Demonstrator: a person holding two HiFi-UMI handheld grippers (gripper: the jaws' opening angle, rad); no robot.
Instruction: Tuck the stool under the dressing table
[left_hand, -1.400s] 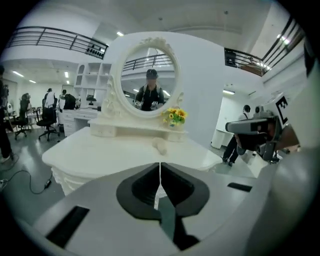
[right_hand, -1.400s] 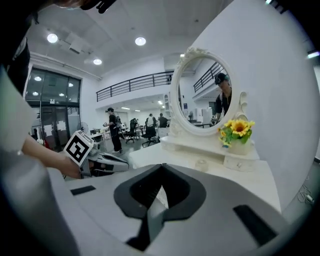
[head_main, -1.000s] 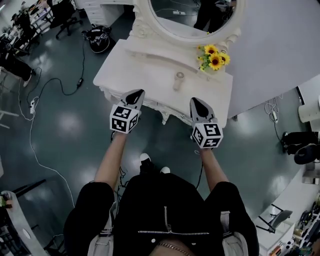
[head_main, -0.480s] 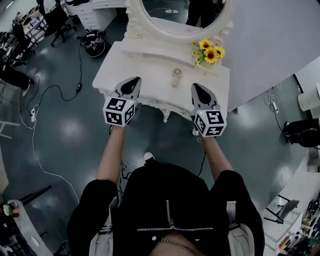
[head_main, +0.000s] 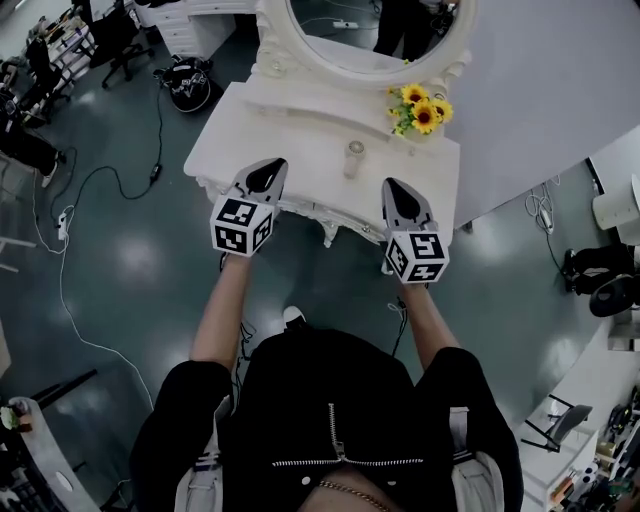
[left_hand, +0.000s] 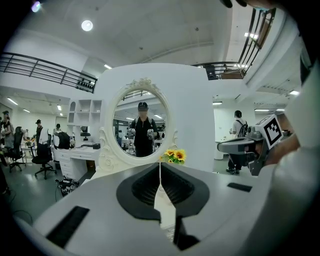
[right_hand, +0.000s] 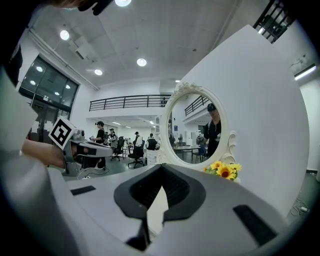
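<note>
The white dressing table (head_main: 300, 135) with its oval mirror (head_main: 375, 30) stands just ahead of me, and no stool shows in any view. My left gripper (head_main: 268, 172) hovers over the table's front edge at the left, jaws shut and empty. My right gripper (head_main: 393, 188) hovers over the front edge at the right, also shut with nothing in it. In the left gripper view the shut left gripper (left_hand: 160, 172) points level at the mirror (left_hand: 140, 125), with the right gripper (left_hand: 245, 146) beside it. The right gripper (right_hand: 161, 190) faces the mirror (right_hand: 195, 127) too.
Sunflowers (head_main: 422, 110) and a small jar (head_main: 352, 158) sit on the tabletop. A white wall panel (head_main: 540, 80) backs the table. Cables (head_main: 100, 180) and a black bag (head_main: 188, 80) lie on the floor to the left. Dark equipment (head_main: 600, 285) stands at the right.
My left gripper has lifted a little at the table's front edge. The right gripper has hardly shifted. Both stay shut.
</note>
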